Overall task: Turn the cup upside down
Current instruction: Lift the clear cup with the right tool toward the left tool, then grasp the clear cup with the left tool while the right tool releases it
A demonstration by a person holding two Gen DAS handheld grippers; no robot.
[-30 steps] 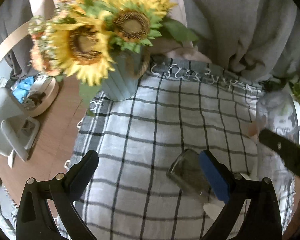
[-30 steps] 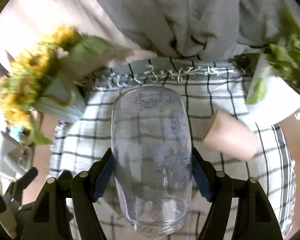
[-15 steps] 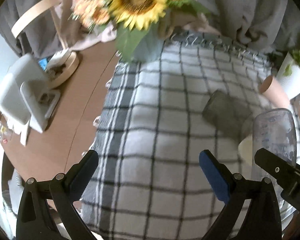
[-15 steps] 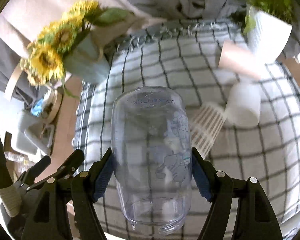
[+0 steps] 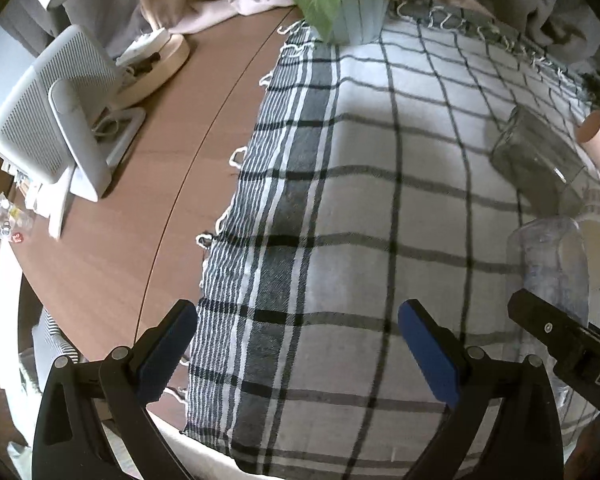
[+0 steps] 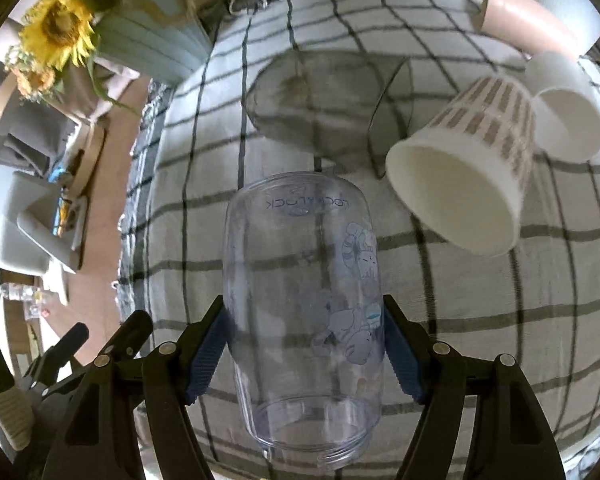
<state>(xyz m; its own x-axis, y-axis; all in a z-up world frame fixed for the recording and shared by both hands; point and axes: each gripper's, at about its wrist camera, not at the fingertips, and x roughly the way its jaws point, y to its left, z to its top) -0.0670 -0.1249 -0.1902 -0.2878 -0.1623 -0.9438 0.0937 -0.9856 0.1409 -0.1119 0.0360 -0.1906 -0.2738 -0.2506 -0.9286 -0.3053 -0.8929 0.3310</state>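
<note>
Between my right gripper's (image 6: pixel 306 354) blue pads sits the clear cup (image 6: pixel 302 300), clamped on both sides, its closed base pointing away from me and its open threaded mouth nearest the camera. Printed lettering and a cartoon figure show on its wall. It hangs over the checked cloth (image 6: pixel 480 300); whether it touches the cloth I cannot tell.

Ahead and to the right of that gripper lies a patterned paper cup (image 6: pixel 472 160) on its side, mouth turned toward me. Just beyond it, a plain white cup (image 6: pixel 566 108), also tipped over. Straight ahead, a grey glass (image 6: pixel 324 108) lies on its side. Further right, a pink cup (image 6: pixel 528 20). Far left ahead, a ribbed vase (image 6: pixel 156 44) with a sunflower (image 6: pixel 58 28).

My left gripper (image 5: pixel 296 354) is spread wide with nothing between its pads, hovering over the cloth's striped edge (image 5: pixel 284 208). To its right I see the clear cup (image 5: pixel 548 264) held by the right gripper's black finger (image 5: pixel 560 332). Ahead right, the grey glass (image 5: pixel 536 152). To the left, bare wooden table (image 5: pixel 148 184) and a white fan-like device (image 5: pixel 52 120).
</note>
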